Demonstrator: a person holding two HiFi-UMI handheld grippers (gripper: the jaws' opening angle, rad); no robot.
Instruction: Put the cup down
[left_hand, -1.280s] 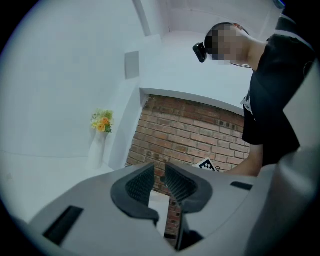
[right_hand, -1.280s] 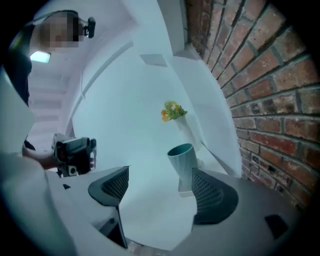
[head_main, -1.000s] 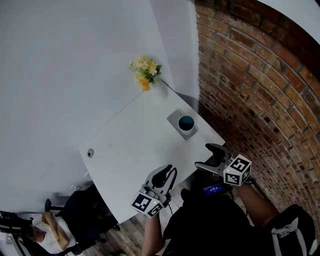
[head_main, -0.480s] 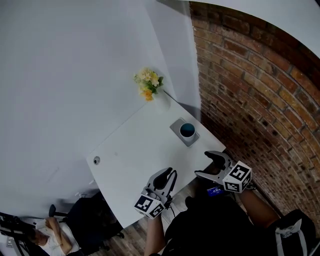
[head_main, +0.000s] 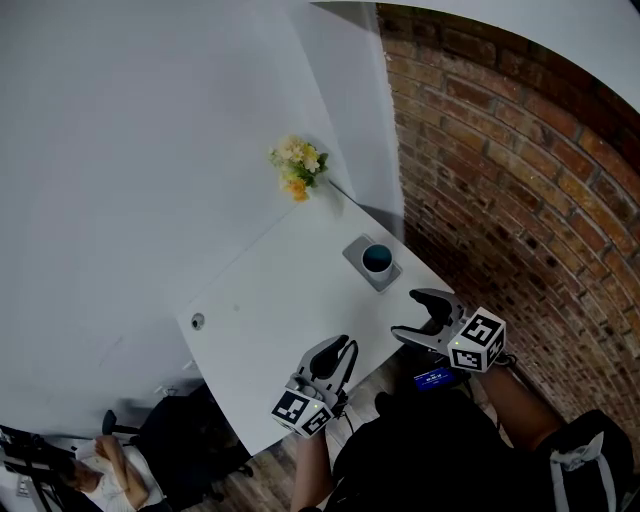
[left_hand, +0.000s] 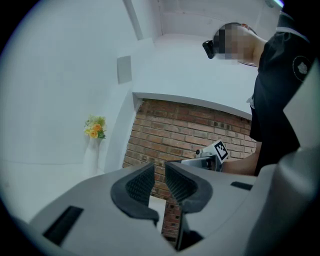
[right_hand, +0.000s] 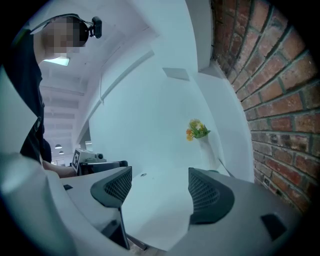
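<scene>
Cup (head_main: 376, 258), dark blue inside, stands upright on a grey square pad (head_main: 359, 251), possibly a coaster, though the head view is too small to be sure. The pad sits on a white table (head_main: 280, 300) close to its right edge, the side nearest the brick wall (head_main: 500, 180).

The table is set cornerwise into the room, its far corner up against a plain white wall (head_main: 130, 150). At that corner stands a bunch of yellow and white flowers (head_main: 297, 167). A small round grommet (head_main: 198, 321) is set in the tabletop near its left edge. Below the table's left corner a person (head_main: 110, 470) sits on a dark chair.

Both claws are held at the near side of the table, apart from the cup. The right gripper (head_main: 405, 313) is the nearer one, just past the table's near right edge, with the cup ahead of it and slightly to its left; it touches neither cup nor pad. Its jaws are spread, have just been closing, and show only bare tabletop between them. The left gripper (head_main: 340, 350) is over the near edge, farther from the cup, its jaws drawn together but for a thin slit, with nothing in it.
</scene>
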